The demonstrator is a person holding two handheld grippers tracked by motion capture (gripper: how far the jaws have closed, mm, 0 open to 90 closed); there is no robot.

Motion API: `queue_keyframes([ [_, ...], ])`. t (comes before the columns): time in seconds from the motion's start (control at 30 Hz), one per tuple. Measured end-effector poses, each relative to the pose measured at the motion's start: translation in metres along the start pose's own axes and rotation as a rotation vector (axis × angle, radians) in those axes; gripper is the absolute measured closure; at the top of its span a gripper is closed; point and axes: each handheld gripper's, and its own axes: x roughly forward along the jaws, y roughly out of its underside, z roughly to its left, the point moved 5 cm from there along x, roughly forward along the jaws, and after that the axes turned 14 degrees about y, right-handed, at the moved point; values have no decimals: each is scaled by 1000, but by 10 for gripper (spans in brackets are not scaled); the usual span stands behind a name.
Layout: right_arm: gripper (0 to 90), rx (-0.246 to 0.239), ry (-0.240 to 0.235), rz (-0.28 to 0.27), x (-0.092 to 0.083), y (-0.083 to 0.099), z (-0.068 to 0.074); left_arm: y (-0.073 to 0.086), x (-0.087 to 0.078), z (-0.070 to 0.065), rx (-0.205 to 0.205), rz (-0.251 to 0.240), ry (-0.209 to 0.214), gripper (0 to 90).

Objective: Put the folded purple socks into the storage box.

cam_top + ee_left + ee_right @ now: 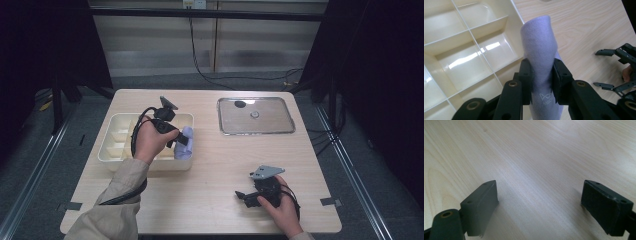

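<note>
You've got a light wood worktop [210,165] mid-frame on grey carpet floor [30,165]. Pale panelled wall [160,40] across the top, with a black cable [200,65] hanging down it. Dark curtains [45,45] upper left and right. Metal floor rails [35,170] run along both sides. Tape marks [330,201] on the worktop's lower edges.

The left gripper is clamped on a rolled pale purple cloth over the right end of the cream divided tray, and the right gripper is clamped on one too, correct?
Not quite. The right gripper holds nothing: the right gripper view shows its jaws wide apart over the bare table. The left gripper does clamp the rolled pale purple cloth at the cream divided tray.
</note>
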Motion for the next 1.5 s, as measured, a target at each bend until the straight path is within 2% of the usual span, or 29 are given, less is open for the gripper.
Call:
queue_keyframes([
  [0.1, 133, 0, -3, 0, 0, 0, 0, 0, 1, 1, 9, 12, -6, 723],
  [0.27, 133, -1, -2, -1, 0, 0, 0, -1, 4, 5, -5, 2, -4, 723],
  [0.3, 133, -2, 1, 0, 0, 0, 0, -1, 3, 6, 1, 17, -1, 722],
  [0.43, 132, -5, -3, -3, 0, 0, 0, 0, 5, 9, -15, 4, -7, 723],
  [0.67, 132, -6, -4, -3, 0, 0, 0, -2, 11, 13, -14, 14, -18, 723],
  [0.93, 132, -5, -5, -2, 0, 0, 0, 3, 15, 19, -44, 20, -36, 726],
  [1.07, 132, -5, -4, -2, 0, 0, 0, 6, 20, 22, -52, 27, -29, 727],
  [1.2, 132, -3, -5, 0, 0, 0, 0, 8, 22, 23, -58, 23, -23, 727],
  [1.33, 132, -2, -6, 1, 0, 0, 0, 9, 24, 23, -47, 42, -38, 728],
  [1.5, 132, -2, -7, 0, 0, 0, 1, 11, 29, 25, -59, 50, -48, 730],
])
